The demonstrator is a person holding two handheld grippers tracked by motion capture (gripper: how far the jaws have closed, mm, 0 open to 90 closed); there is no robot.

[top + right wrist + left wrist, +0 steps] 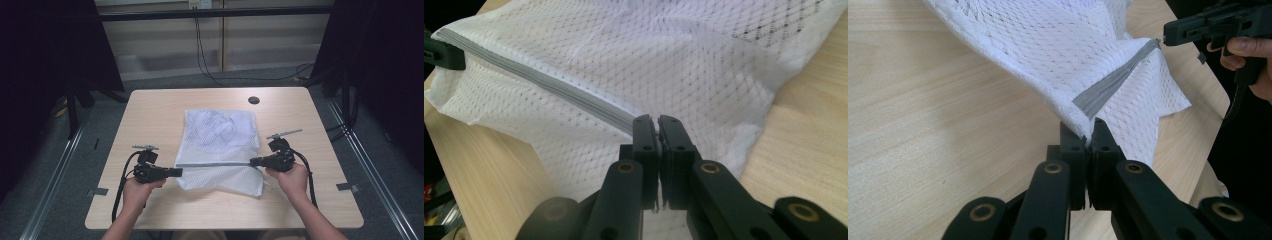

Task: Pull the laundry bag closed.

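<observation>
A white mesh bag (220,150) lies mid-counter (150,115); the left hand-held gripper (176,172) and right hand-held gripper (254,161) each pinch an end of its grey zipper (212,164), probably the slider on the right; pulling apart could tear the mesh.

The left gripper (1088,131) has its two black jaws pressed together on the near end of a grey zipper (1113,82), pinching the edge of a white mesh bag (1058,45). The bag rises away from the jaws and spreads over the wooden table (923,130). Beyond it, up to the right, a hand (1248,60) holds the other gripper (1198,27) at the zipper's far end
</observation>
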